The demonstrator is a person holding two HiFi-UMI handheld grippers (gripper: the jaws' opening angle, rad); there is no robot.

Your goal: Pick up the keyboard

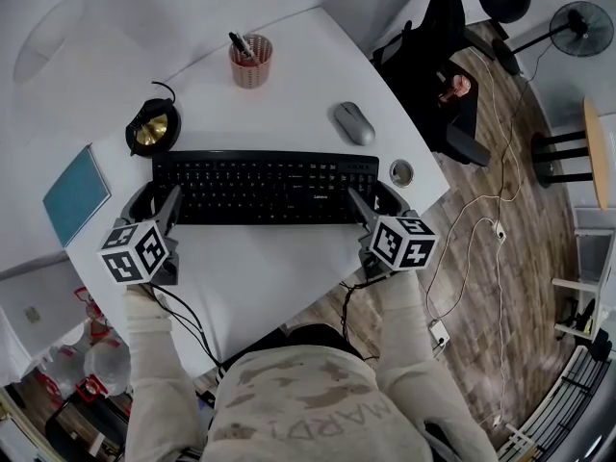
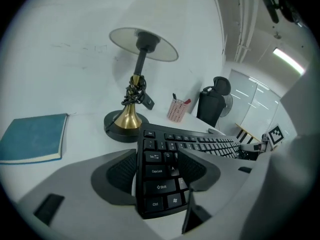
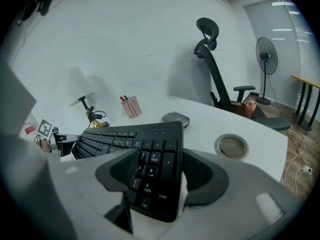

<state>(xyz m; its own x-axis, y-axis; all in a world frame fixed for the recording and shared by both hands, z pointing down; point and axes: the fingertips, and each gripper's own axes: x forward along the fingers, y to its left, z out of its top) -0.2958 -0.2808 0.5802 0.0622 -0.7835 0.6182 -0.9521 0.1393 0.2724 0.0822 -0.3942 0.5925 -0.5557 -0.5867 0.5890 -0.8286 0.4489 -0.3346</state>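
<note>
Left claw (image 1: pixel 157 200) and right claw (image 1: pixel 377 202) grip the keyboard (image 1: pixel 265 186) — mouse (image 1: pixel 354 122) beyond.

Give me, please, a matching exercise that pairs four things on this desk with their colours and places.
Things:
1 mouse
2 book
3 pen cup
4 keyboard

Descriptions:
a black, across the middle of the desk
b grey, beyond the keyboard's right part
c teal, at the desk's left edge
d pink, near the far edge

Pairs: 1-b, 2-c, 3-d, 4-a

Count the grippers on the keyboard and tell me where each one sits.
2. The left gripper clamps the keyboard at its left end; the right gripper clamps its right end. None hidden.
</note>
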